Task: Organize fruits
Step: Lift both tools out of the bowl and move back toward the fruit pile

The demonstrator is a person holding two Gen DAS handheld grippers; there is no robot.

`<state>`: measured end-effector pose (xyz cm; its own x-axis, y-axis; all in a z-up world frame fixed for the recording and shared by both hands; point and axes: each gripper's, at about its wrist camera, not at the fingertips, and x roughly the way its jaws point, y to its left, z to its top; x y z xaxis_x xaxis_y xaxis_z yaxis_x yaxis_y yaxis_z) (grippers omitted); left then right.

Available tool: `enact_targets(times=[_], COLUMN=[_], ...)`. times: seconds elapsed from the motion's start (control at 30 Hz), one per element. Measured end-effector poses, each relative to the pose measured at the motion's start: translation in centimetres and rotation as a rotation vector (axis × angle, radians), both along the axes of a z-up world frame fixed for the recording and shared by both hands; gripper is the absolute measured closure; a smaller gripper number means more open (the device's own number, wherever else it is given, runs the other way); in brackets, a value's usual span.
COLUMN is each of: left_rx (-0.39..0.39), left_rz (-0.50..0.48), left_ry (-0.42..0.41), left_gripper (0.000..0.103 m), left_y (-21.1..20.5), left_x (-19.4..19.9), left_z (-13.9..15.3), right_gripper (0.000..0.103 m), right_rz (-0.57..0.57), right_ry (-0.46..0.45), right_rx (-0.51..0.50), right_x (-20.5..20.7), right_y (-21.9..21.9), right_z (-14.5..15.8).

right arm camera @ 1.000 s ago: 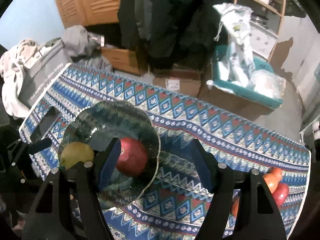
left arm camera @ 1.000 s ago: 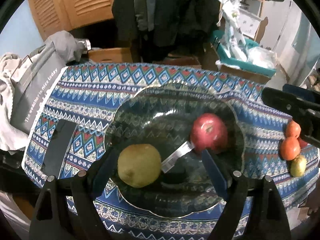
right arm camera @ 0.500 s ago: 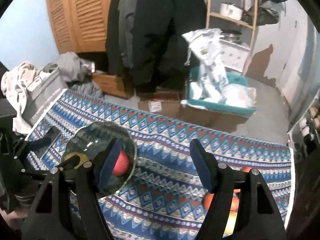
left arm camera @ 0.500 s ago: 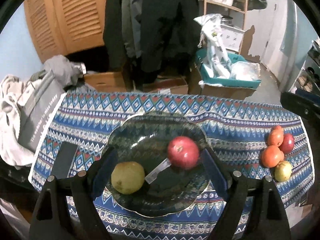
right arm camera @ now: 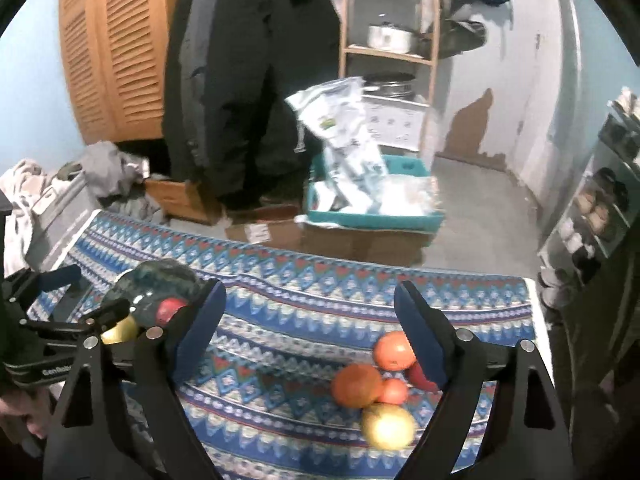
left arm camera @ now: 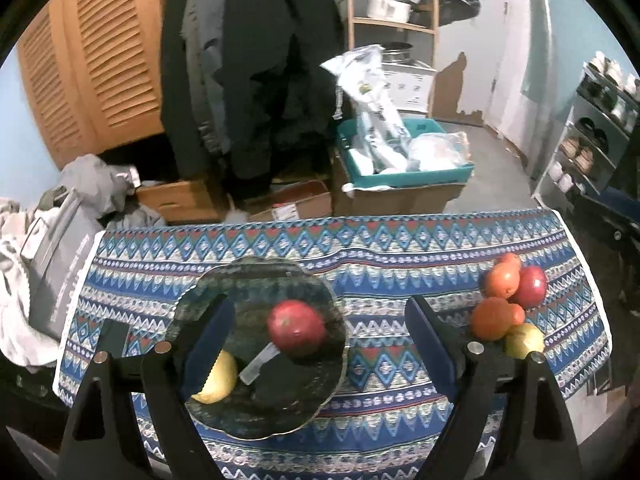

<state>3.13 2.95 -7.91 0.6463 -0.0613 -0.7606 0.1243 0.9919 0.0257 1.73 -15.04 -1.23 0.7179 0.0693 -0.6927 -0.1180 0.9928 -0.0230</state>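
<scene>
A table covered by a patterned cloth [left arm camera: 400, 248], seen from above by both wrist cameras. At the far left, a grey bag [left arm camera: 60, 256] lies beside the table's left edge. On the left part of the cloth sits a dark glass plate [left arm camera: 256, 276], which holds a yellow fruit [left arm camera: 222, 380] at its near left, a red apple [left arm camera: 296, 326] nearer its centre, and a small label-like strip [left arm camera: 258, 366] between the two. The left gripper [left arm camera: 316, 356] hangs above the plate with its jaws wide apart and nothing between them. The right gripper [right arm camera: 308, 336] hangs over the bare middle of the cloth; its jaws are opening and empty. On the right part of the cloth, well apart from the plate, the remaining fruit lies in a touching cluster: oranges [right arm camera: 356, 384], a red fruit [left arm camera: 530, 286] and, nearest, a yellow-green fruit [right arm camera: 388, 426]. Beyond the far edge, a teal crate [left arm camera: 404, 176] rests on cardboard boxes.
</scene>
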Motion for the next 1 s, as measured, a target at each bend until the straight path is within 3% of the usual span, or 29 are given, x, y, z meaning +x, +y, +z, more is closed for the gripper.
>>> enact_targets(times=[0.63,1.0], left_rx=[0.040,0.066], left_rz=[-0.160,-0.204], left_ry=[0.009,0.040], left_gripper=[0.014,0.012], left_y=[-8.4,-10.9], left_x=[-0.8,-0.4], left_z=[0.2,-1.8], right_gripper=[0.015,0.015], right_rz=[-0.155,-0.187], right_ry=[-0.045,0.002], right_rx=[-0.073,-0.039], right_x=[-4.2,-4.7], right_y=[-9.2,-11.9], right_z=[0.5,-1.4])
